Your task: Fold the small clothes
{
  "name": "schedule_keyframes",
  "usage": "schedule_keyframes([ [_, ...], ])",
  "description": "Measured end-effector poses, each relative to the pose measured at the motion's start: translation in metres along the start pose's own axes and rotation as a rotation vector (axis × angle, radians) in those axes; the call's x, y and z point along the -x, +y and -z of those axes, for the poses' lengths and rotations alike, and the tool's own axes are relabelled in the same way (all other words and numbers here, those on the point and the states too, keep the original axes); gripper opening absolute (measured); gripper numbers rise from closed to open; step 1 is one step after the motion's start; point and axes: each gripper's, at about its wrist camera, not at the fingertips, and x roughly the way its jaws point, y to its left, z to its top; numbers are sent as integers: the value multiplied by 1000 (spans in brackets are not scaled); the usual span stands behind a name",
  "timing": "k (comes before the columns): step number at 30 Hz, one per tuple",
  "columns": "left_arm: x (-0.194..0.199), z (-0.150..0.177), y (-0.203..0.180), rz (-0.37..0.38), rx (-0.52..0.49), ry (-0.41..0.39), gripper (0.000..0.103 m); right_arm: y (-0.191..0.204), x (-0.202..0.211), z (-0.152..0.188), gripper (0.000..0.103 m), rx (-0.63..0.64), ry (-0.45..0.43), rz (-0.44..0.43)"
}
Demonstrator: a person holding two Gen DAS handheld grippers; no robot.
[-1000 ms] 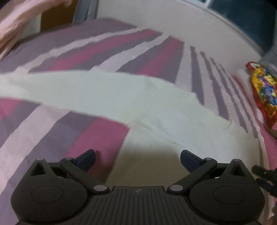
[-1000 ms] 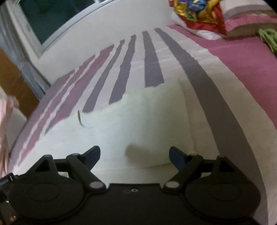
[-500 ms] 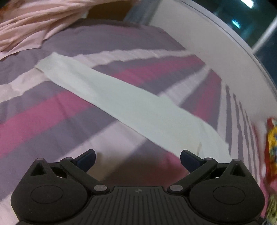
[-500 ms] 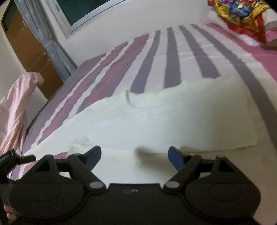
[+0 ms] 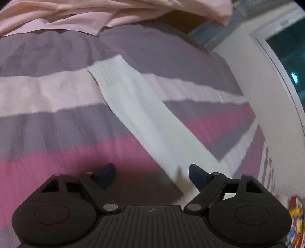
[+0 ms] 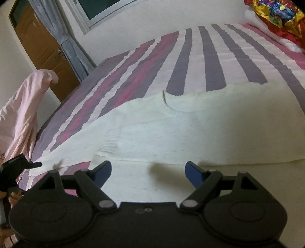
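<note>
Grippers hovered spread and empty — left gripper [image 5: 152, 171] above a sleeve, right gripper [image 6: 148, 171] above the body of a cream long-sleeved top [image 6: 200, 129] lying flat on the striped bedsheet [image 6: 192, 63].

The left wrist camera sits just behind its open jaws, low over the bed [image 5: 47, 137], and faces along a long white sleeve [image 5: 137, 112] that runs from beside the right jaw away to a pink garment [image 5: 76, 17] at the far edge. The right wrist camera sits behind its own spread jaws, close above the white shirt [image 6: 209, 133], and faces across the striped bed toward the window [image 6: 106, 7] and door [image 6: 42, 43]. Both views share the white shirt, the pink garment and the striped sheet; the left gripper [image 6: 28, 164] shows beyond the right camera's left jaw.
</note>
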Motion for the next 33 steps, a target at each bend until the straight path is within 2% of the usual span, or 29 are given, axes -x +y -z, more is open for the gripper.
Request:
schedule_keyframes([
  [9,-25,-28,23,81,169,-71,83,3,-12,2,84,3,10,7],
  [10,-26,-29,23,82,175,-79,70,3,-13,3,85,2,13,7],
  [11,-29,-32,25,74,181,-86,50,2,-14,3,85,-1,17,6],
  [12,-31,-35,28,74,192,-84,40,2,-15,3,84,-3,18,7],
  [13,-37,-37,35,80,227,-73,26,2,-15,3,84,-2,19,10],
  [14,-42,-40,40,87,257,-63,19,2,-16,3,84,0,19,13],
  [17,-49,-44,55,140,353,-60,16,2,-17,3,85,-4,21,8],
  [22,-51,-45,45,107,345,-99,16,0,-16,1,84,0,6,21],
  [23,-47,-45,42,97,335,-110,11,-1,-15,0,84,-1,-3,24],
  [25,-40,-43,27,66,275,-136,10,-1,-15,-4,84,1,-12,33],
  [27,-31,-43,9,69,204,-156,8,-3,-16,-7,84,-2,-12,37],
  [29,-22,-42,-13,91,124,-174,7,-7,-18,-8,84,-2,-9,56],
  [33,1,-20,-81,172,-137,-186,7,-22,-17,-8,84,-50,-5,61],
])
